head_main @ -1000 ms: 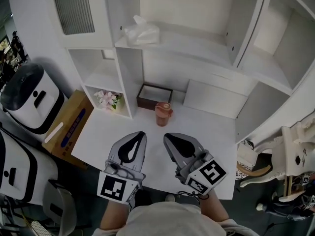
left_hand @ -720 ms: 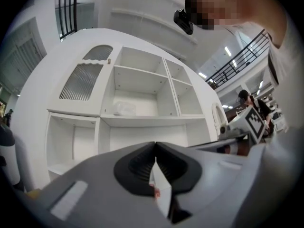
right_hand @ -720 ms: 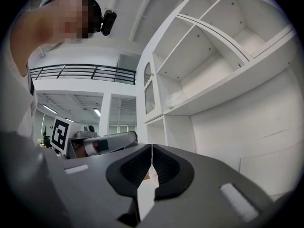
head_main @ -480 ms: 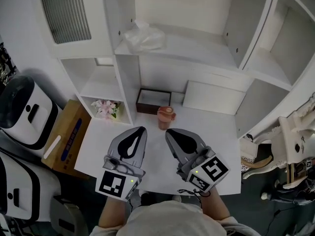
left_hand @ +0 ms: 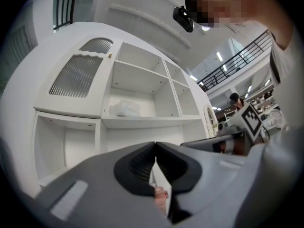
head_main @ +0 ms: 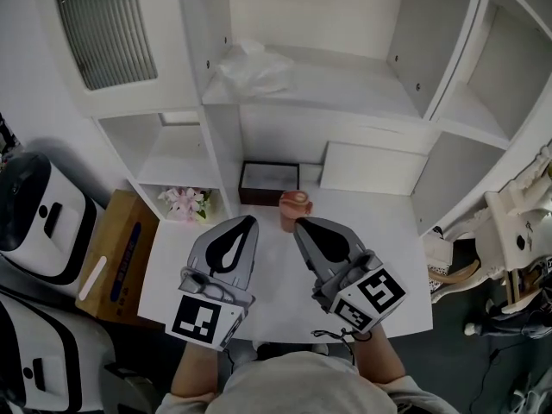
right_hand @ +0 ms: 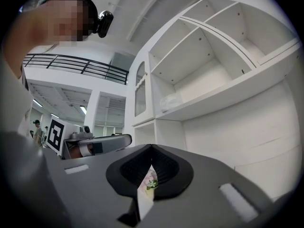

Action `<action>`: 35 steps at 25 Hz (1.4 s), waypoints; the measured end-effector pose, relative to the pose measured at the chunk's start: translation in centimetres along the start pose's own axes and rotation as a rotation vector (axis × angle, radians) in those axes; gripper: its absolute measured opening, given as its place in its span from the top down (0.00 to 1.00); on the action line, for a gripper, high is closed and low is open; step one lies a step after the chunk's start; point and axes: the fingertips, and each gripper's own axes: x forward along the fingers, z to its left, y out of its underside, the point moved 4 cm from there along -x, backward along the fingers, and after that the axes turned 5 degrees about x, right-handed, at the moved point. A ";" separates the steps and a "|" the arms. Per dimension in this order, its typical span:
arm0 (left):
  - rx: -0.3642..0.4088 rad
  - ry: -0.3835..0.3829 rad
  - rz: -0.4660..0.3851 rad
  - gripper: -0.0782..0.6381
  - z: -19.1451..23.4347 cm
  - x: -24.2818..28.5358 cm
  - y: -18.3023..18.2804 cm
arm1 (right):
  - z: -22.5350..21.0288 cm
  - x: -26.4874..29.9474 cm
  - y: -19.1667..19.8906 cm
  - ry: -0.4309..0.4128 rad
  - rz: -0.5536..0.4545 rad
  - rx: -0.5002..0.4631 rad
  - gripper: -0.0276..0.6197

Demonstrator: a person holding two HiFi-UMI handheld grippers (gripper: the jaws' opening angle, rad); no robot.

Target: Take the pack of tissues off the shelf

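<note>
Left gripper [head_main: 246, 228] and right gripper [head_main: 304, 228], both clenched empty, hover side by side; the pack of tissues [head_main: 251, 67] lies on the shelf [head_main: 345, 82] ahead.

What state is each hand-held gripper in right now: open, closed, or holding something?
Left hand-held gripper: closed, jaws together, holding nothing.
Right hand-held gripper: closed, jaws together, holding nothing.
</note>
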 end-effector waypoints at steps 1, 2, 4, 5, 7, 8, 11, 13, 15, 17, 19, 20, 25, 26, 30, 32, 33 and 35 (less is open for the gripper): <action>0.004 0.006 -0.003 0.89 0.3 0.1 0.0 | 0.1 0.2 -0.1 0.006 -0.003 -0.005 0.96; 0.005 0.011 -0.005 0.89 0.6 0.2 -0.1 | 0.1 0.4 -0.2 0.012 -0.004 -0.010 0.96; 0.005 0.021 -0.010 0.89 1.2 0.4 -0.2 | 0.3 0.9 -0.3 0.021 -0.007 -0.023 0.96; 0.005 0.025 -0.014 0.89 1.5 0.5 -0.3 | 0.4 1.1 -0.4 0.026 -0.008 -0.028 0.96; 0.004 0.030 -0.024 0.89 2.1 0.7 -0.5 | 0.6 1.3 -0.5 0.038 -0.009 -0.038 0.96; 0.004 0.032 -0.030 0.89 2.4 0.9 -0.7 | 0.6 1.4 -0.6 0.044 -0.010 -0.042 0.96; 0.003 0.040 -0.042 0.89 3.2 1.5 -1.3 | 0.6 1.7 -0.9 0.065 -0.010 -0.053 0.96; 0.003 0.051 -0.045 0.89 3.5 2.0 -1.6 | 0.6 1.9 -1.1 0.076 -0.012 -0.059 0.96; 0.011 0.058 -0.045 0.89 3.8 2.5 -1.9 | 0.6 2.1 -1.4 0.085 -0.015 -0.067 0.96; 0.022 0.059 -0.045 0.89 4.2 2.9 -2.2 | 0.5 2.3 -1.8 0.093 -0.021 -0.075 0.96; 0.028 0.062 -0.048 0.89 4.5 3.4 -2.6 | 0.5 2.4 -2.1 0.098 -0.028 -0.080 0.96; 0.031 0.064 -0.050 0.89 4.7 3.6 -2.8 | 0.4 2.5 -2.3 0.099 -0.031 -0.082 0.96; 0.052 0.033 -0.073 0.87 6.2 4.7 -4.4 | 0.3 2.7 -3.0 0.103 -0.035 -0.099 0.96; 0.054 0.024 -0.077 0.87 6.5 5.0 -4.8 | 0.3 2.7 -3.1 0.103 -0.035 -0.103 0.96; 0.061 0.008 -0.063 0.81 7.3 6.1 -5.6 | 0.1 2.6 -3.5 0.104 -0.035 -0.111 0.96; 0.067 -0.004 -0.050 0.78 7.7 6.7 -5.8 | -0.1 2.6 -3.7 0.104 -0.036 -0.114 0.96; 0.070 -0.013 -0.044 0.76 8.0 7.0 -5.9 | -0.2 2.6 -3.8 0.103 -0.037 -0.115 0.96; 0.073 -0.030 -0.036 0.73 8.5 7.6 -6.1 | -0.3 2.7 -3.9 0.100 -0.038 -0.115 0.96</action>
